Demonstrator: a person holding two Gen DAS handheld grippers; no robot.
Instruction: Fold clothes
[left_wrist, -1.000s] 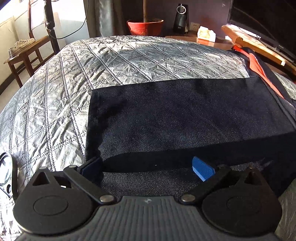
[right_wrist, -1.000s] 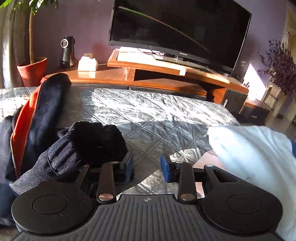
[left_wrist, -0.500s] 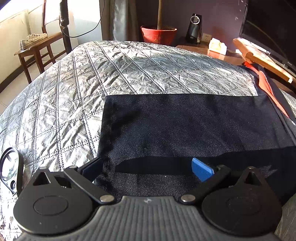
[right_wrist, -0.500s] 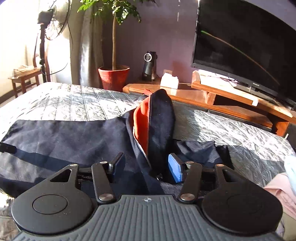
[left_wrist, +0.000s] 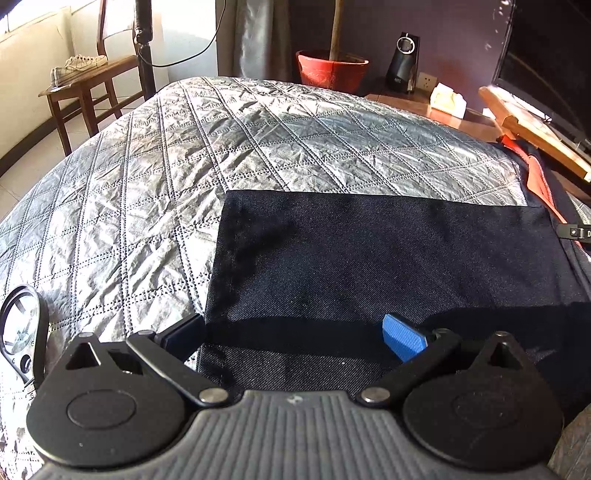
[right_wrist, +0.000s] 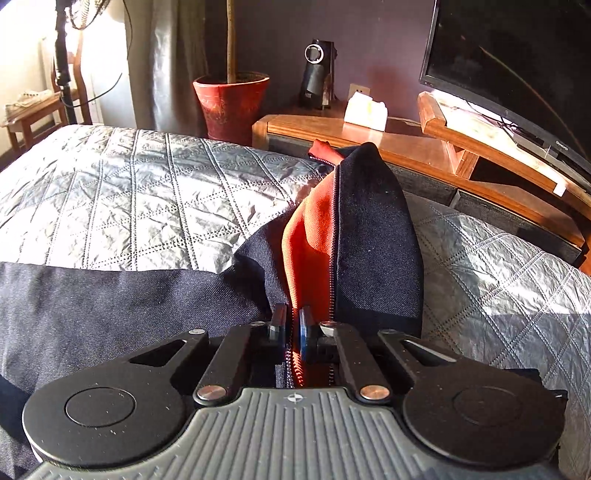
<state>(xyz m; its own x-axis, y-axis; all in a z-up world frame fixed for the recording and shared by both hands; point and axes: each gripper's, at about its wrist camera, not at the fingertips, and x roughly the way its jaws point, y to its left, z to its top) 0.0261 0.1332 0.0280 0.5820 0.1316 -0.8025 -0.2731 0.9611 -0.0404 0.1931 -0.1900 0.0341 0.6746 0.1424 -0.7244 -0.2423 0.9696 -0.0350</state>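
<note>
A dark navy jacket (left_wrist: 369, 251) with orange lining (right_wrist: 310, 236) lies spread on the grey quilt (left_wrist: 184, 166). In the left wrist view my left gripper (left_wrist: 291, 332) stands open over the jacket's near left hem corner. Its dark finger sits off the cloth edge and its blue pad (left_wrist: 400, 336) is above the fabric. In the right wrist view my right gripper (right_wrist: 292, 326) is shut on the jacket's zipper edge, where the orange lining shows. Beyond it a flap of the jacket (right_wrist: 373, 236) stands up in a ridge.
The quilted bed fills both views. Behind it are a red plant pot (right_wrist: 231, 103), a black speaker (right_wrist: 317, 74), a white tissue box (right_wrist: 365, 107) and a wooden stand (right_wrist: 461, 147) under a television (right_wrist: 517, 55). A wooden chair with shoes (left_wrist: 81, 74) stands far left.
My right gripper swung left, away from the pale clothes and over to the jacket's zipper edge, and closed on it. The left gripper stayed at the hem, still open.
</note>
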